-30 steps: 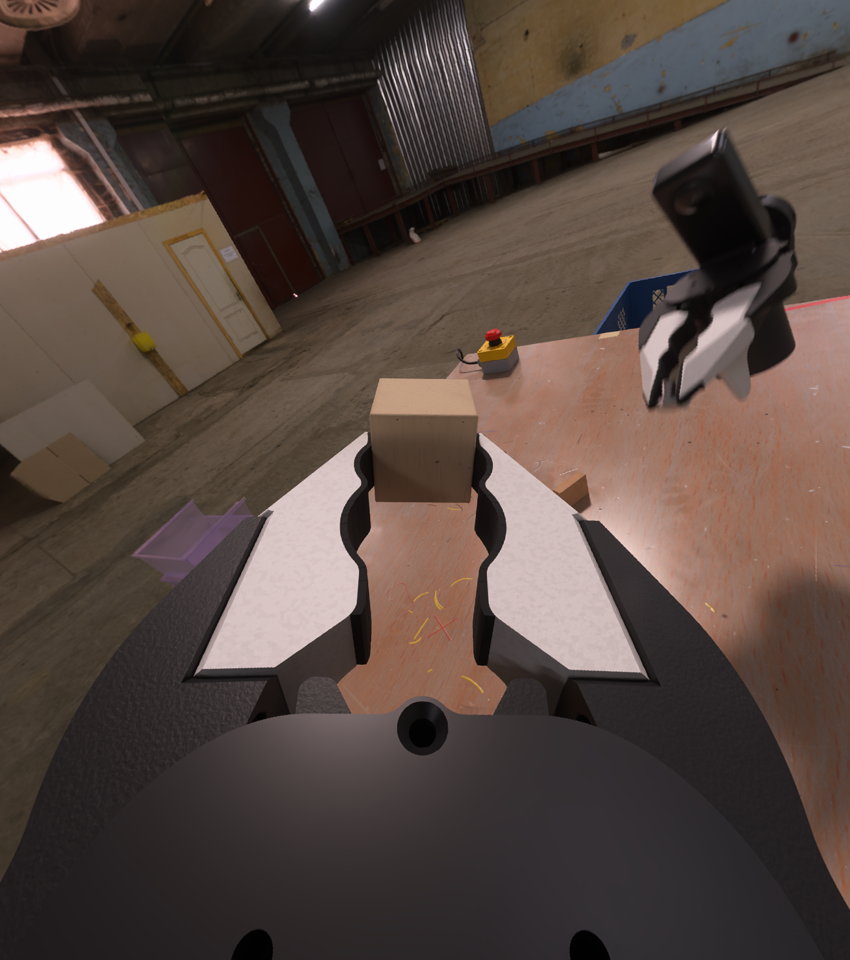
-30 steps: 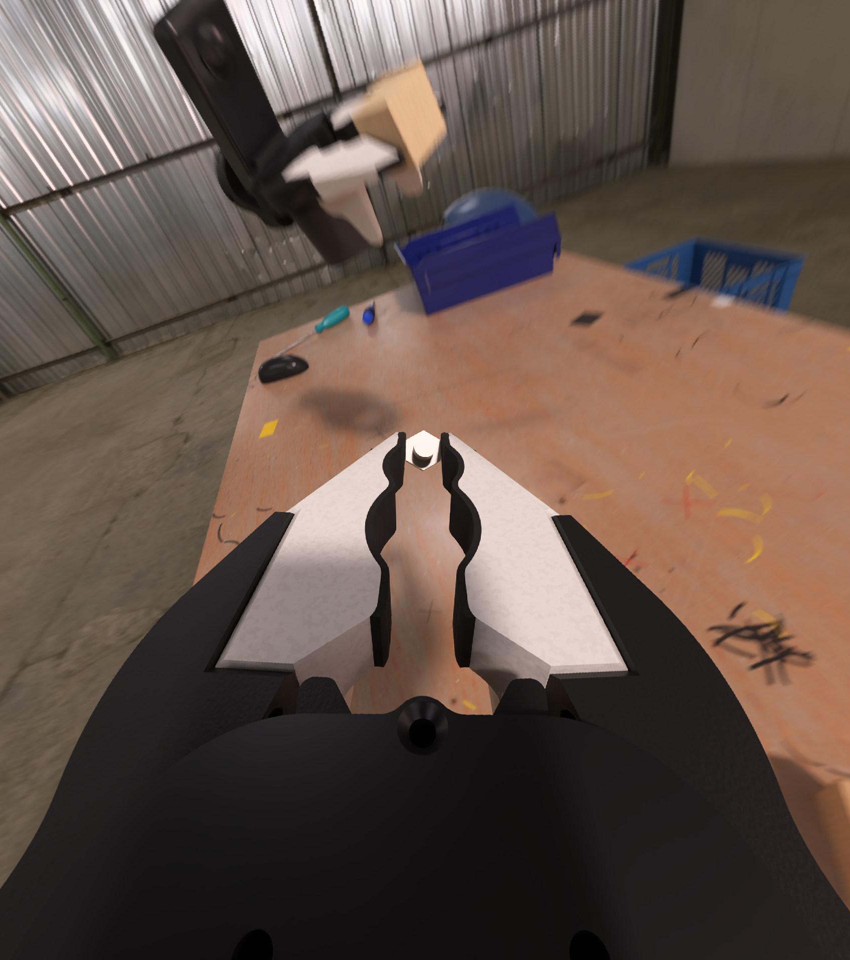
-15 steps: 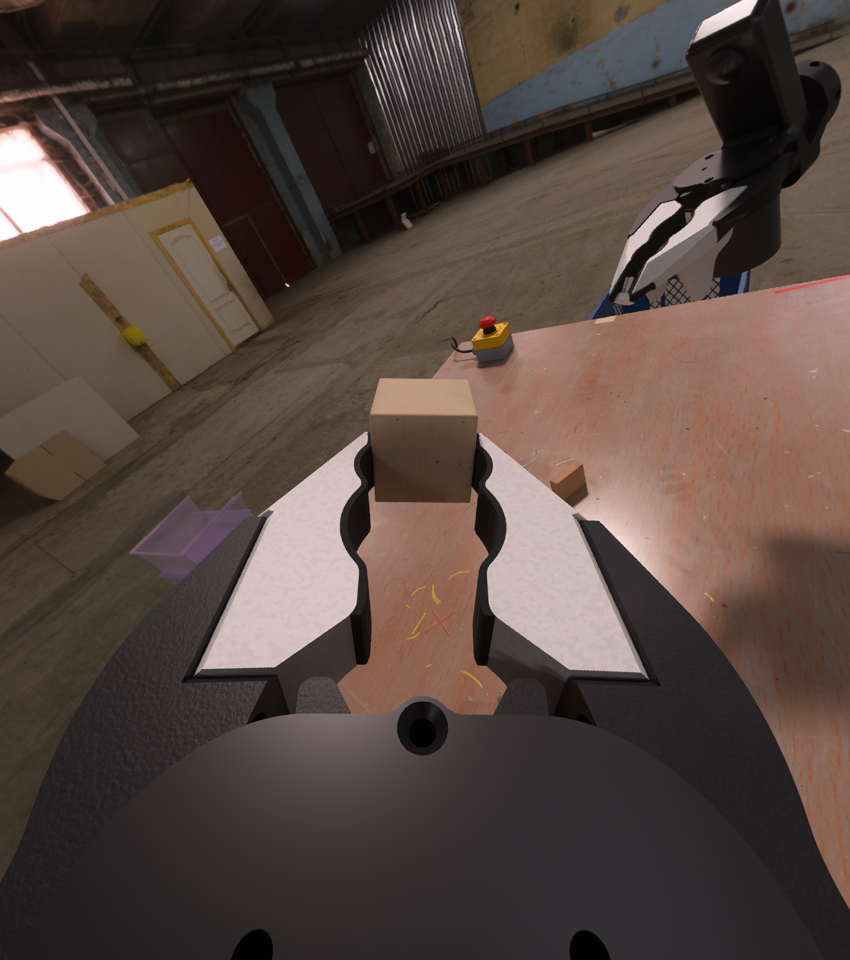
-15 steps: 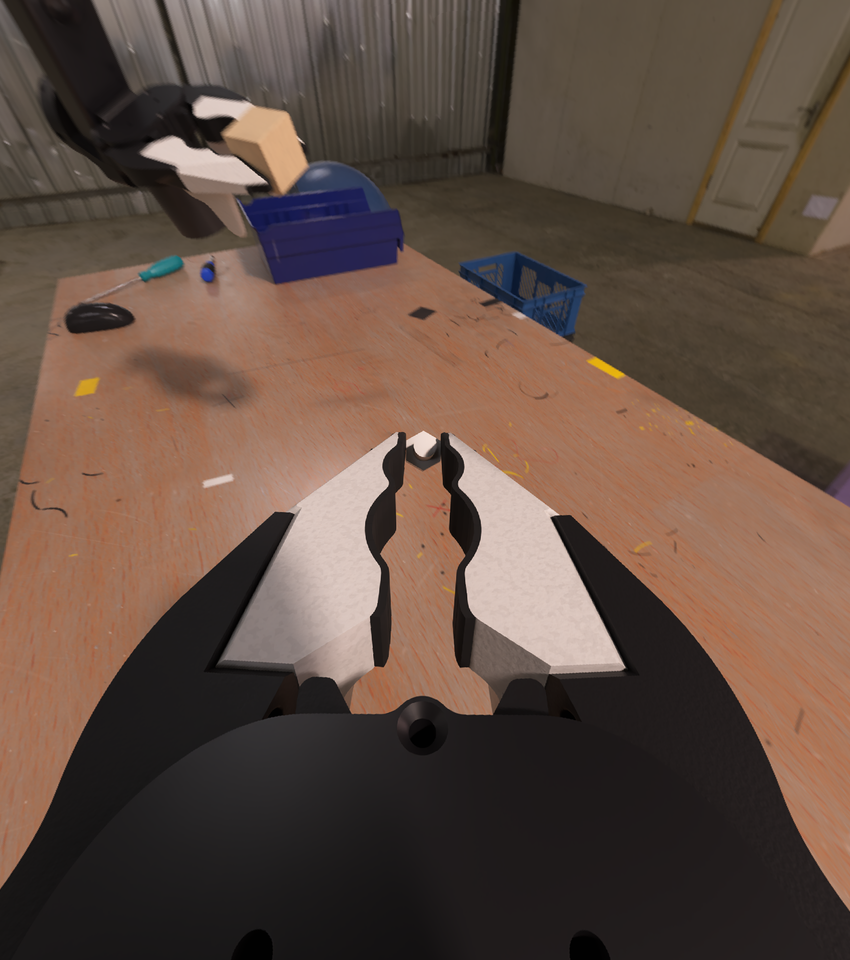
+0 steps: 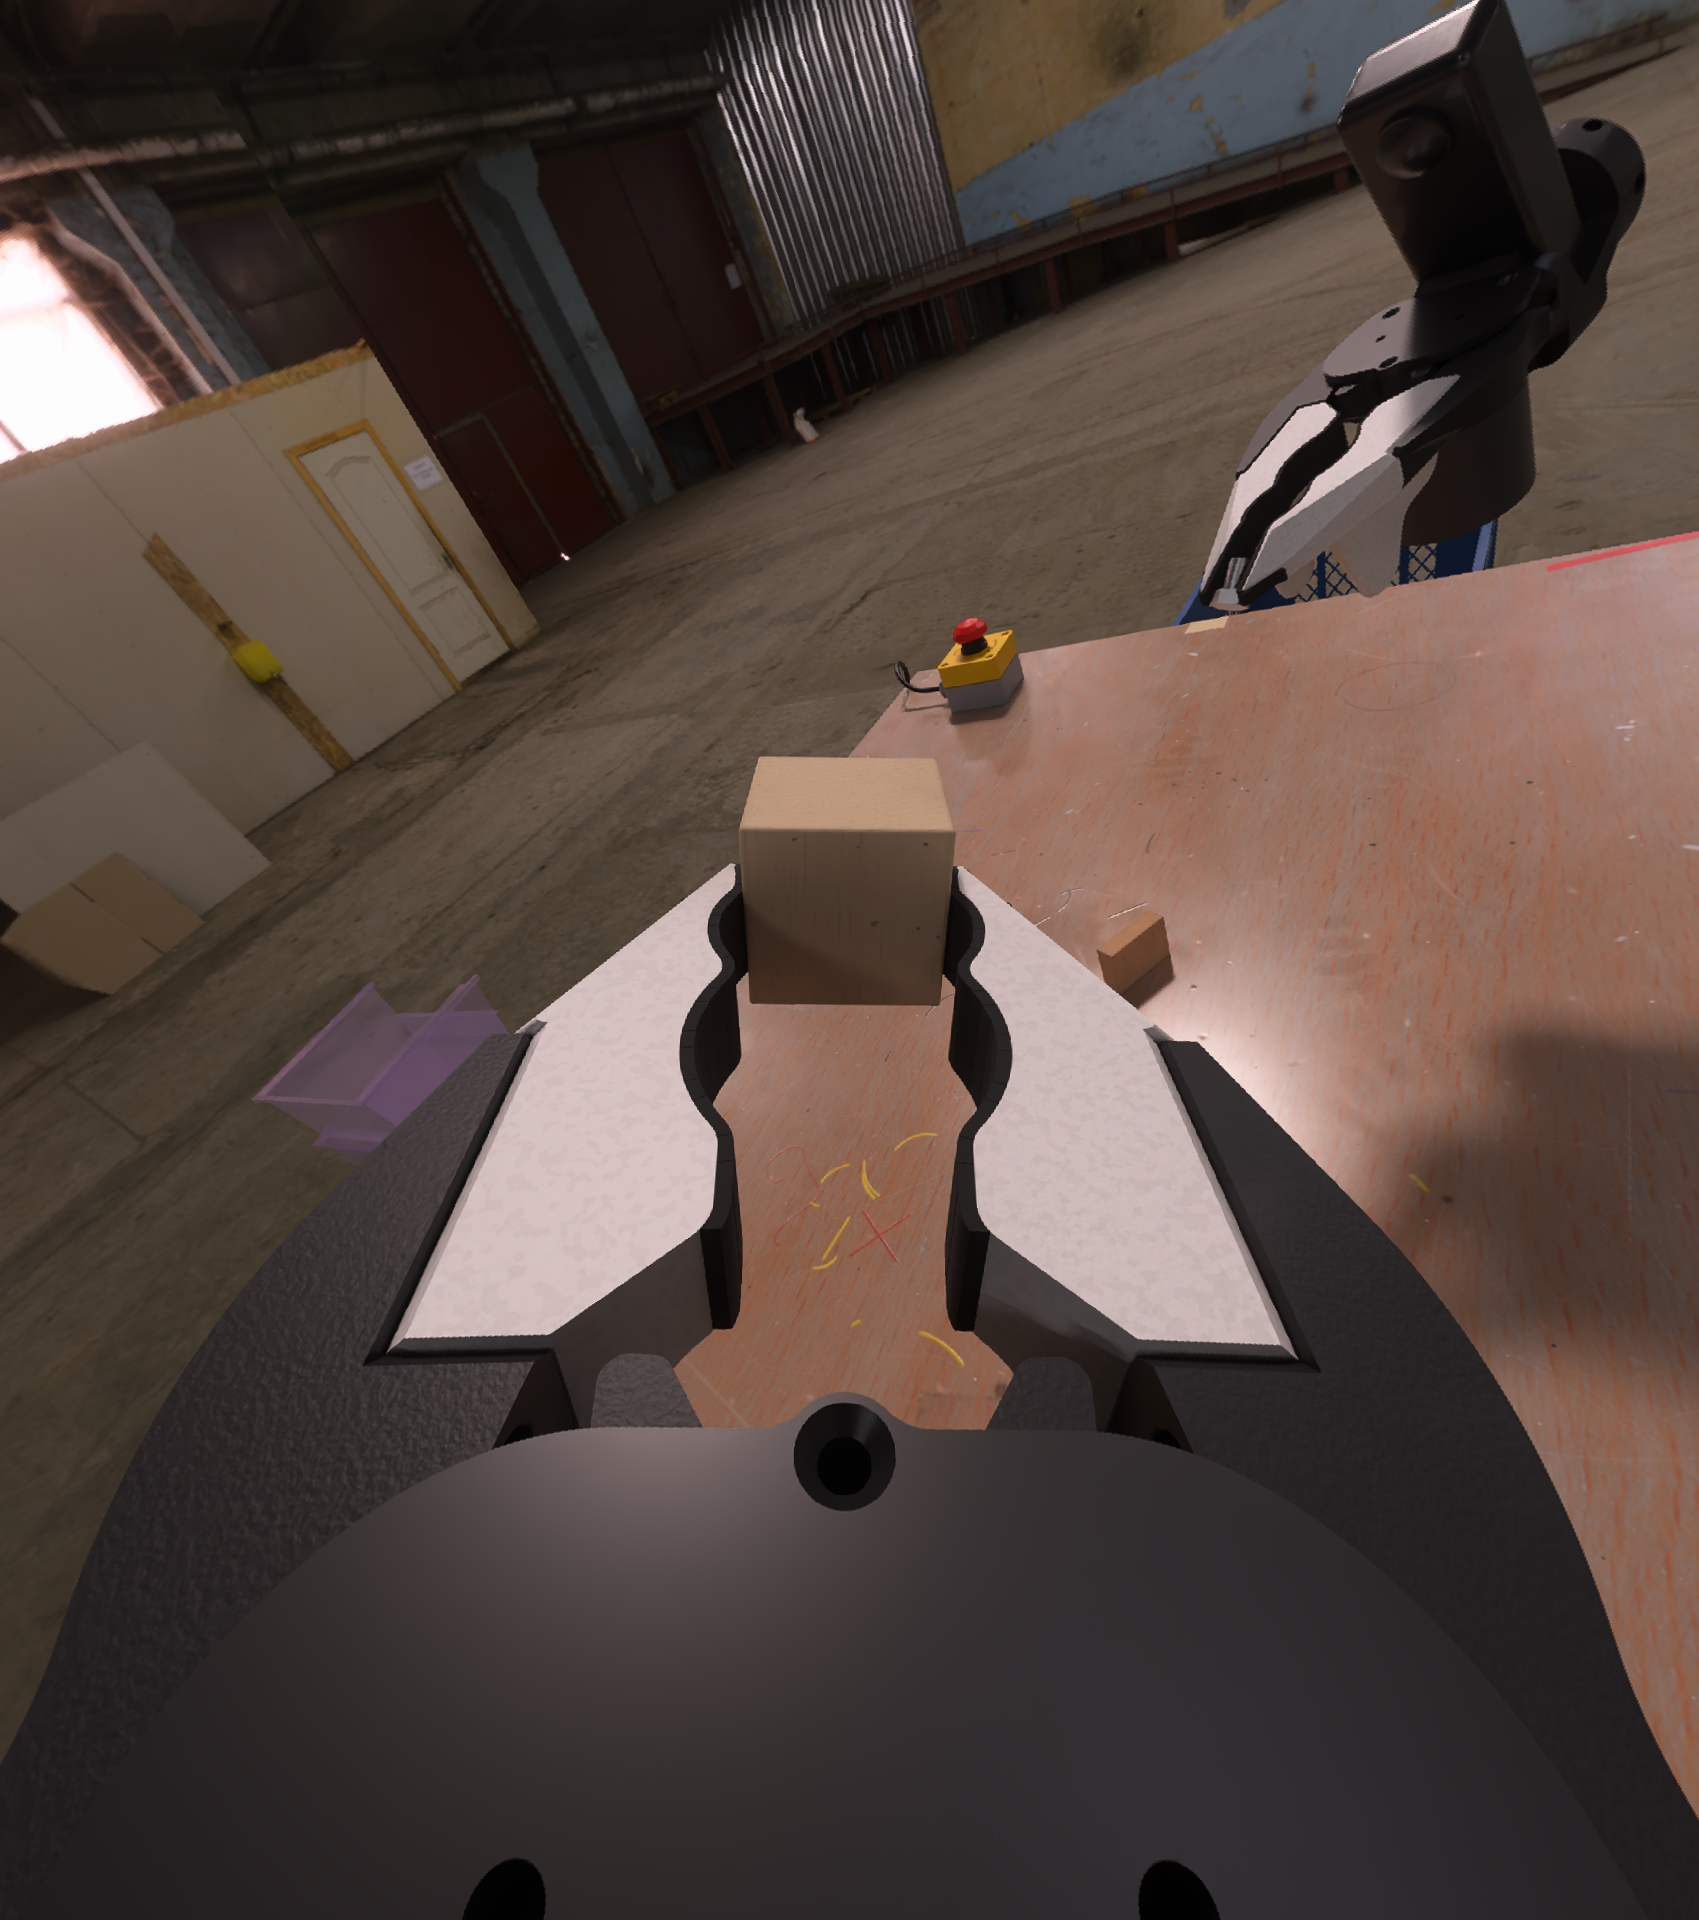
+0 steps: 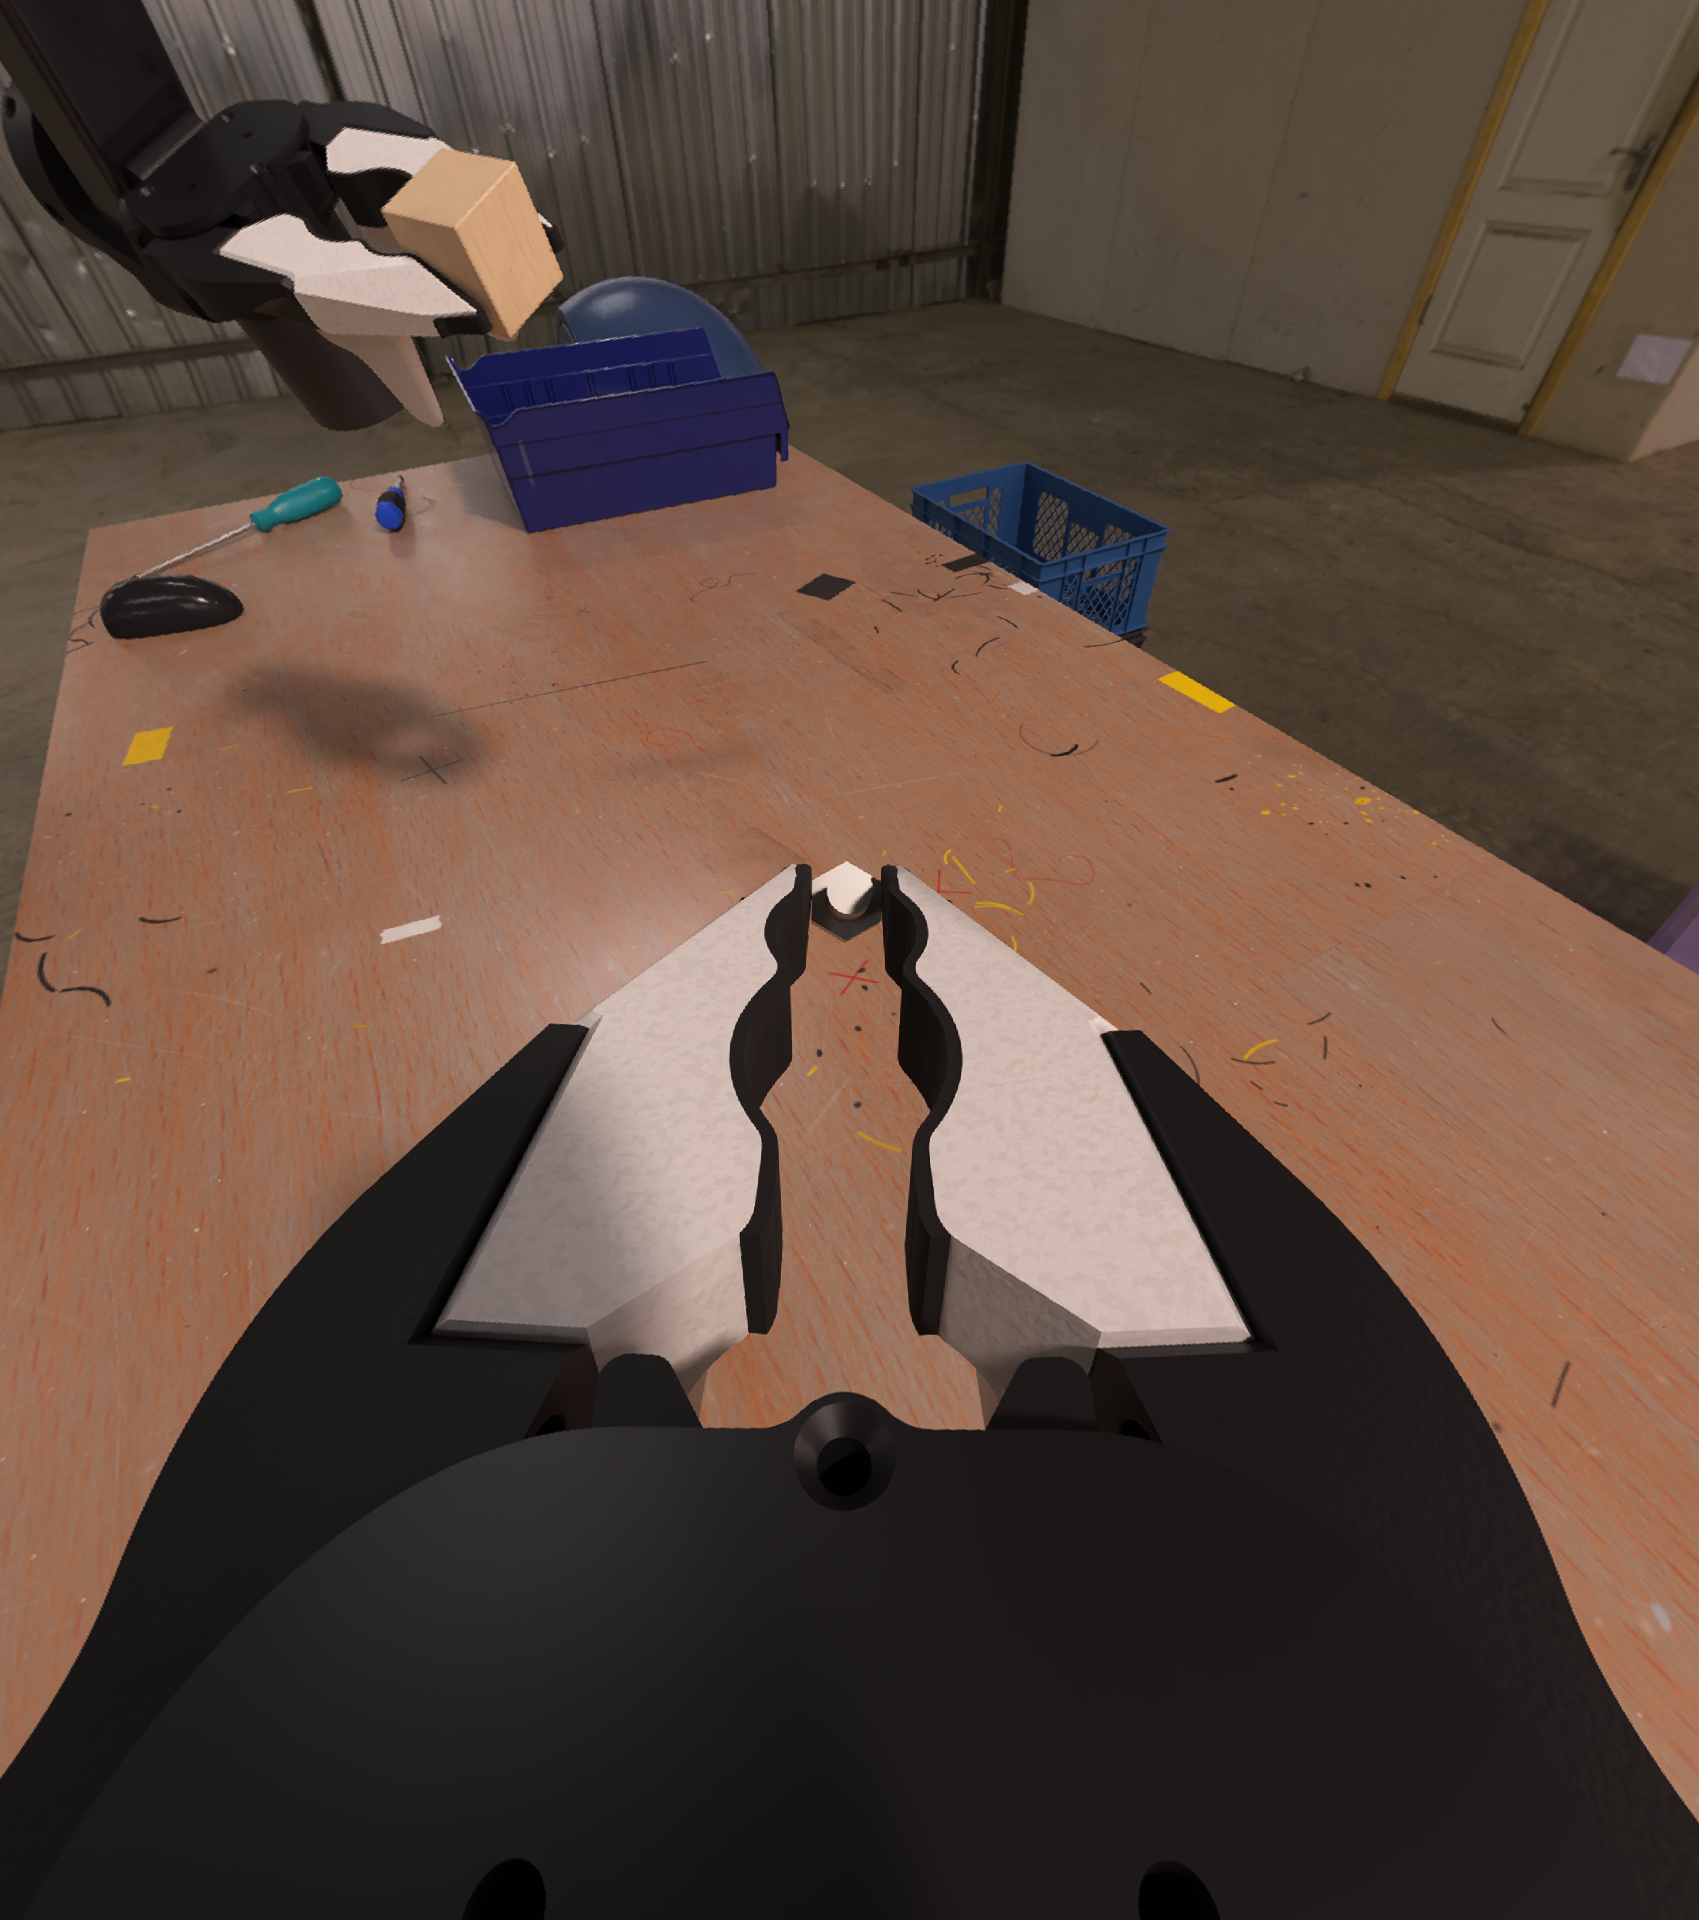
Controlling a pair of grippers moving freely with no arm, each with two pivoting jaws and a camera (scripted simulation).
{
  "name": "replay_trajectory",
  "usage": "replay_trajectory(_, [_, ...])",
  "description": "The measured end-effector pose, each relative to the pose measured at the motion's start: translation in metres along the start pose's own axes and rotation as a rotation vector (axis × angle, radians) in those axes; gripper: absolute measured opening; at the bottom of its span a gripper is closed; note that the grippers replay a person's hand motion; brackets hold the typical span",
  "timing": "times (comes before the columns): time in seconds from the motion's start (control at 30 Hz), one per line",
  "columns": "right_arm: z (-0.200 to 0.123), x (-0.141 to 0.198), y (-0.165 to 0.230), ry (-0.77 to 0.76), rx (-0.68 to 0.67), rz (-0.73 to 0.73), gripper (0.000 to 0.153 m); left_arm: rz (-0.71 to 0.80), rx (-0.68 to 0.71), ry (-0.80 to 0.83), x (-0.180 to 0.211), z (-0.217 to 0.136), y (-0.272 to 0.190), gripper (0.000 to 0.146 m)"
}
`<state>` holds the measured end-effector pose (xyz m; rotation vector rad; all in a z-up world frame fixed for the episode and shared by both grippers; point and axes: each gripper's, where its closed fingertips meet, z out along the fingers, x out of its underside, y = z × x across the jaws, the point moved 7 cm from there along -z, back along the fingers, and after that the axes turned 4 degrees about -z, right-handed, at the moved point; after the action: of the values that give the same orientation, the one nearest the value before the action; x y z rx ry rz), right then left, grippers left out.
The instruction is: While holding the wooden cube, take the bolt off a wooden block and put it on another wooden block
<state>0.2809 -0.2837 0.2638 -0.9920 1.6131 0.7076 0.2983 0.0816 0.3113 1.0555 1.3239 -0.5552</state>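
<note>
In the left wrist view, the left gripper (image 5: pixel 847 894) fills the lower half of the frame, its white fingers (image 5: pixel 606 1132) spread wide and clamped on the two sides of the wooden cube (image 5: pixel 845 883), which sits upright between the tips at frame centre, above the table (image 5: pixel 1447 935). Just right of the cube a small wooden block (image 5: pixel 1133 950) lies on the tabletop. Farther up, near the table's far edge, stands a yellow emergency-stop button box (image 5: pixel 977 665) with a red cap. At upper right the right gripper (image 5: pixel 1224 592) hangs in the air, tips angled down and left.

In the right wrist view, the right gripper's jaws are nearly closed, pinching a small pale-headed bolt (image 6: pixel 843 896) at the very tips, at frame centre, above the tabletop. Beyond, at centre left, lies a black computer mouse (image 6: pixel 170 605), then a teal-handled screwdriver (image 6: pixel 289 507) and a blue-handled tool (image 6: pixel 391 506). A dark blue storage bin (image 6: pixel 632 431) rests at the far end, with a blue crate (image 6: pixel 1047 540) off the table's right edge. At upper left the other gripper holds the cube aloft.
</note>
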Motion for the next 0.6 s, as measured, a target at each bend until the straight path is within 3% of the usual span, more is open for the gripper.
replay_trajectory(0.6, [-0.006,0.006,-0.011,0.016,0.023,0.010,0.013,0.003,0.002,-0.002,0.000,0.000,-0.001,0.036])
